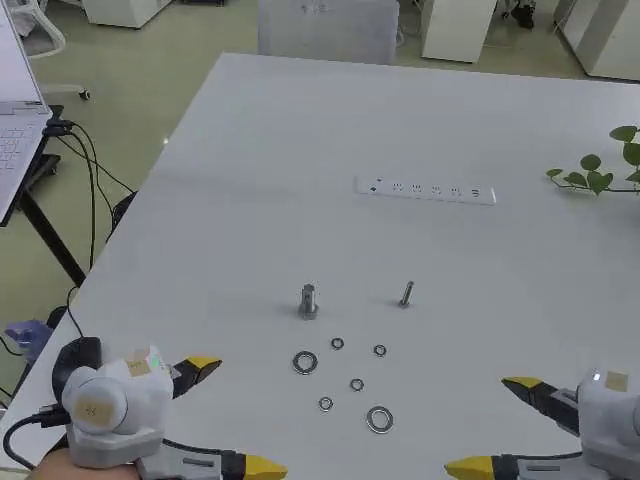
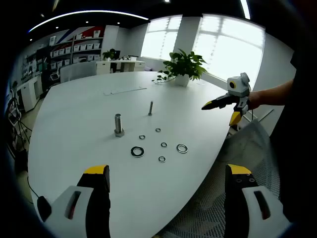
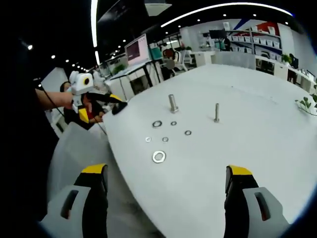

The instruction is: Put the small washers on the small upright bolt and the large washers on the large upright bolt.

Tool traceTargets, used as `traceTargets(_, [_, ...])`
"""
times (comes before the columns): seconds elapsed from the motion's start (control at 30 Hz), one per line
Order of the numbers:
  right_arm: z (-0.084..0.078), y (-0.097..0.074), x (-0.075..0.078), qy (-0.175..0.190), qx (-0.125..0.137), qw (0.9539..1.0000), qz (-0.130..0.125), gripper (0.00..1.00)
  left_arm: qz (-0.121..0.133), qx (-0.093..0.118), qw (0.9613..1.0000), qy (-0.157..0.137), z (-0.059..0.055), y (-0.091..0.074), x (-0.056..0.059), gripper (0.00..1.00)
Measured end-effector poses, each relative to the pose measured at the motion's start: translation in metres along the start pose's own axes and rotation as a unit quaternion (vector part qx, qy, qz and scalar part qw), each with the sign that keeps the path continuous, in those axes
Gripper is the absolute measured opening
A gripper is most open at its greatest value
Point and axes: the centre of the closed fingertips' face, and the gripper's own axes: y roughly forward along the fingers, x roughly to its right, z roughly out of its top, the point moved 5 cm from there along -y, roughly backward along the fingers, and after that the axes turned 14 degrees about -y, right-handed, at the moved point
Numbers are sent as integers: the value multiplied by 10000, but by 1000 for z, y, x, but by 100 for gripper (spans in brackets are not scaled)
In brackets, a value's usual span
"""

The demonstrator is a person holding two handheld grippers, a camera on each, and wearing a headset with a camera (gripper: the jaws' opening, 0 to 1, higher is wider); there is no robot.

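Your left gripper (image 1: pixel 235 415) and right gripper (image 1: pixel 492 425) hover at the near edge of the table (image 1: pixel 300 150), jaws spread wide and empty. Two large washers (image 1: pixel 305 361) and four small washers (image 1: pixel 357 384) lie loose on it, just short of the upright large bolt (image 1: pixel 308 299) and small bolt (image 1: pixel 406 293).

- A white counter (image 1: pixel 300 150) with a plain matt top narrows toward its far end.
- A white power strip (image 1: pixel 425 190) lies flat on the counter's far half, its row of sockets facing up.
- A leafy green plant (image 1: pixel 605 165) reaches in at the counter's right edge. The left gripper view shows it standing in a pale pot.
- An open laptop (image 1: pixel 12 130) sits on a black-legged stand off the left side, with black cables (image 1: pixel 95 175) trailing down beside it.
- A grey chair back (image 1: pixel 325 30) stands at the far end.
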Motion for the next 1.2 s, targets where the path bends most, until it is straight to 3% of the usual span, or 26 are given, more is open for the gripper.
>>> traceTargets(0.53, [3,2,3,-35,-55,10000,-4,100,-56,106,9999,4,5,-1,1,92])
traceTargets(1.0, [10,12,5,-171,-186,9997,64,99,-130,21,9999,-72,2,2,1,90])
traceTargets(1.13, [15,16,7,-291,-286,9991,95,97,-122,89,9998,-88,5,2,0,90])
traceTargets(1.2, [18,18,8,-312,-279,9991,104,96,-156,191,9997,65,9,1,2,88])
